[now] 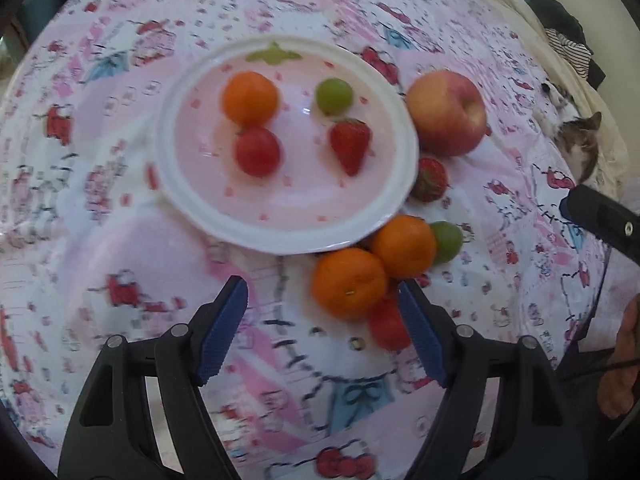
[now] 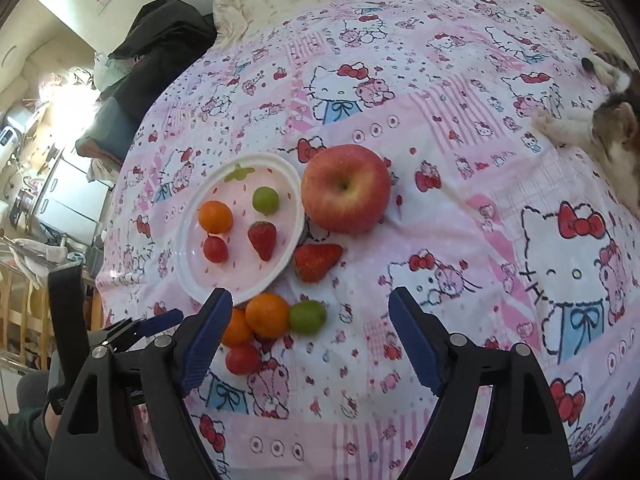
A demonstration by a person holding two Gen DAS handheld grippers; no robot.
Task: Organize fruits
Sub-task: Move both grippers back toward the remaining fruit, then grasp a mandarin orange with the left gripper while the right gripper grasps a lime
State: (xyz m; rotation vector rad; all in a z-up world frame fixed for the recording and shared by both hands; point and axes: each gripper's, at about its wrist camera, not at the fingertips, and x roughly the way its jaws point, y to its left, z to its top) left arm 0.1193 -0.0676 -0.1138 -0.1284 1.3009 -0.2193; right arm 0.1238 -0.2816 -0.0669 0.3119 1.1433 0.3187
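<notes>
While both the left tongs [image 1: 322,300] and the right tongs [image 2: 310,312] are being held wide and empty, two oranges [image 1: 348,282], a green fruit [image 1: 446,240] and a tomato [image 1: 386,322] are being left clustered just ahead of them, beside the plate [image 1: 200,216] beyond.

Left black plastic two-finger gripper [image 1: 322,312]: angular cut-out frame, silver round screws at joints, ribbed blue rubber finger pads [image 1: 224,332]. Right black plastic two-finger gripper [image 2: 310,326]: same build, same blue ribbed pads [image 2: 416,344], silver screw heads. Bare-skinned hand [image 1: 622,356] at frame edge beside left gripper, thin dark cable across it.
</notes>
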